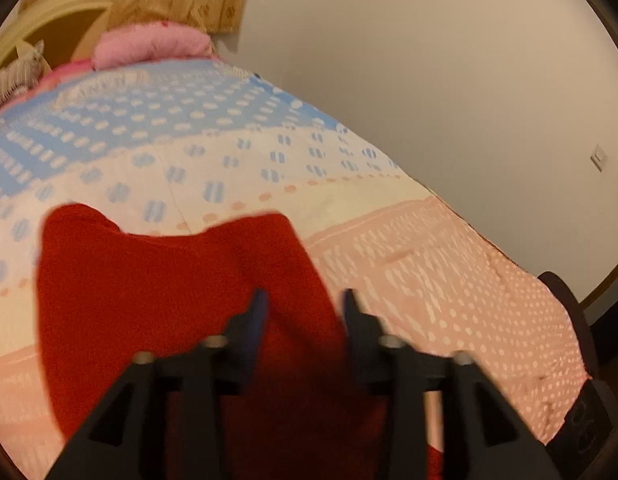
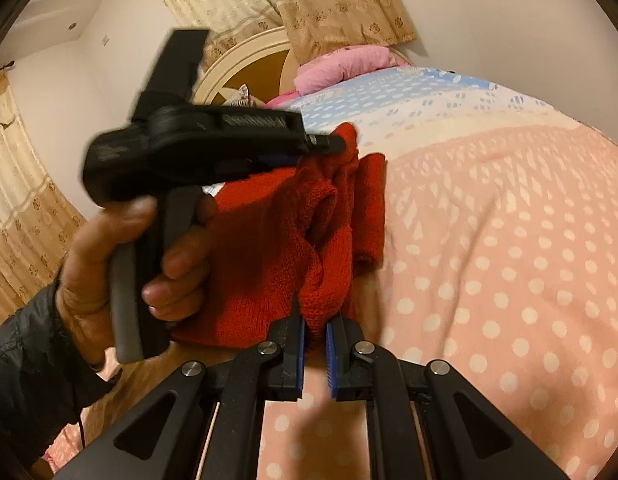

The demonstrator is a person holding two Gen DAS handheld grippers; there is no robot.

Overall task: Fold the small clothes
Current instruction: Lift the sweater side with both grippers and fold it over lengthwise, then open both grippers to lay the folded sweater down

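Note:
A red knit garment (image 1: pixel 181 304) lies bunched on the bed. In the left wrist view my left gripper (image 1: pixel 305 306) is open over its right part, the red cloth showing between the spread fingers and the pads not pressing it. In the right wrist view my right gripper (image 2: pixel 316 332) is shut on a bunched fold of the red garment (image 2: pixel 269 248) at its near edge. There a hand (image 2: pixel 121 264) holds the left gripper (image 2: pixel 329 145), seen side-on, with its tips at the garment's far edge.
The bedcover (image 2: pixel 489 240) is pink with white dots near me and blue and white (image 1: pixel 181 136) further off. A pink pillow (image 2: pixel 345 66), a round headboard (image 2: pixel 245 68) and curtains stand at the far end. A plain wall (image 1: pixel 429 60) runs along the bed's right side.

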